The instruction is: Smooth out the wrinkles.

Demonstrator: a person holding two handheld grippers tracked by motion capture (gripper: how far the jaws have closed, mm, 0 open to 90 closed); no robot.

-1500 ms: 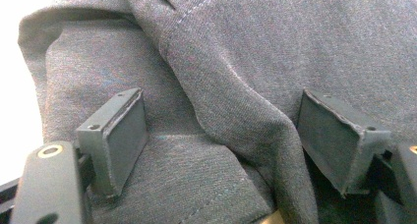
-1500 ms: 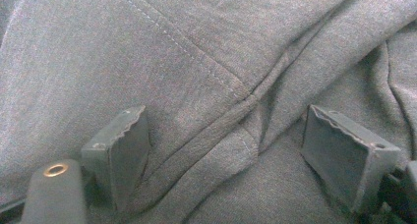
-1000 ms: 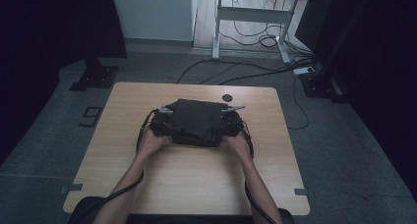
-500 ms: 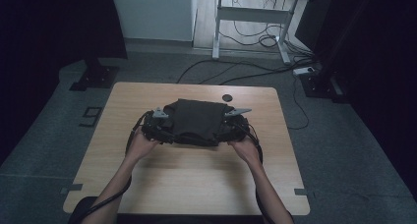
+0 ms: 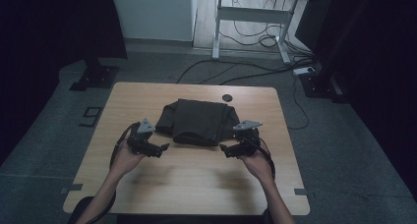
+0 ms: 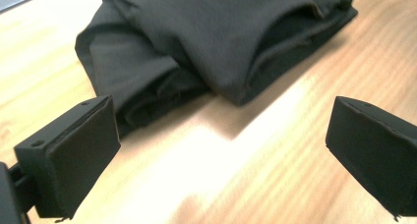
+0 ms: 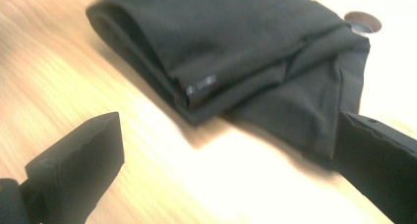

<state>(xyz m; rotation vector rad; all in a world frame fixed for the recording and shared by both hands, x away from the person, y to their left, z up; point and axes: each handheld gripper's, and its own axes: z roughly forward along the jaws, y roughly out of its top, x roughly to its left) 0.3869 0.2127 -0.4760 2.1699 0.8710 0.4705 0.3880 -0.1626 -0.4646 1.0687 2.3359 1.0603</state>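
A folded dark garment (image 5: 199, 121) lies on the wooden table (image 5: 192, 180), a little past its middle. My left gripper (image 5: 161, 149) hovers just off the garment's near left corner, jaws wide apart and empty. In the left gripper view the cloth (image 6: 206, 42) lies beyond the open jaws, clear of them. My right gripper (image 5: 223, 149) sits off the near right corner, also open and empty. The right gripper view shows the folded edge (image 7: 231, 52) with a small tag (image 7: 201, 85) ahead of the jaws.
A round cable hole (image 5: 226, 98) is in the table just behind the garment. On the floor beyond the table run cables (image 5: 236, 71), with a desk frame (image 5: 255, 22) and a dark stand base (image 5: 93, 76) nearby. Bare tabletop stretches along the near side.
Both grippers have let go of the garment's sides and drawn back toward the person, jaws now open. The garment stays folded where it was.
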